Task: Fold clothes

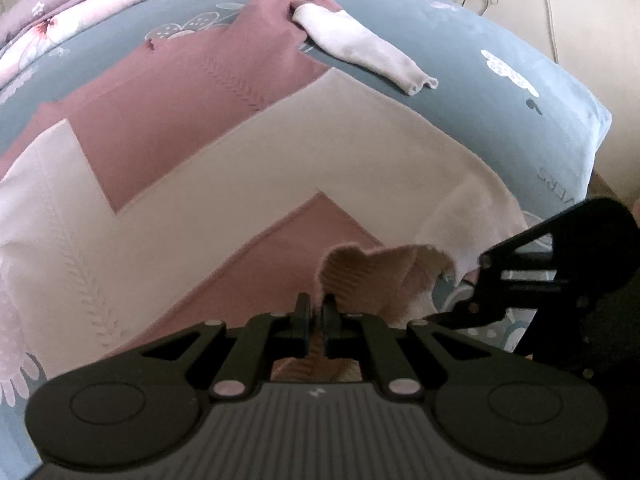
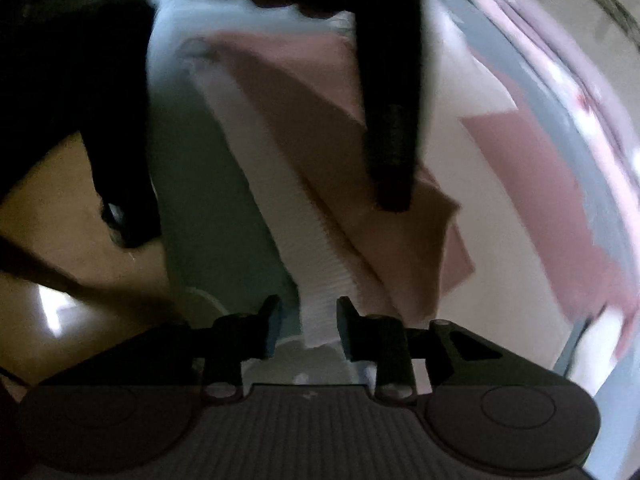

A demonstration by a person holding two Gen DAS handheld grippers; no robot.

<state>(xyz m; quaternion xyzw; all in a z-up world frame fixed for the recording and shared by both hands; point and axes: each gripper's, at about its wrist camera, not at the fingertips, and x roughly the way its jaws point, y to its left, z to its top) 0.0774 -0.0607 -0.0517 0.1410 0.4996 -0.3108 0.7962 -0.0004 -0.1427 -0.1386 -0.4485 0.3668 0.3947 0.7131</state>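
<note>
A pink and cream zigzag sweater [image 1: 224,168] lies spread on the bed, its cream sleeve [image 1: 360,52] stretched toward the far side. My left gripper [image 1: 316,314] is shut on a raised fold of the sweater's near hem [image 1: 360,268]. In the left wrist view my right gripper [image 1: 448,316] reaches in from the right, close beside that hem. The right wrist view is blurred: my right gripper [image 2: 308,322] stands open with the cream ribbed hem [image 2: 316,312] between its fingers, and the pads are not pressing it. The left gripper [image 2: 394,200] shows there as a dark shape over the sweater [image 2: 304,120].
The grey-blue bedsheet [image 1: 500,112] with white prints covers the bed. A floral pink duvet [image 1: 80,8] is bunched along the far edge. The bed's edge drops to a brown floor [image 2: 52,216] on the left of the right wrist view. A pale wall [image 1: 580,8] stands beyond the bed.
</note>
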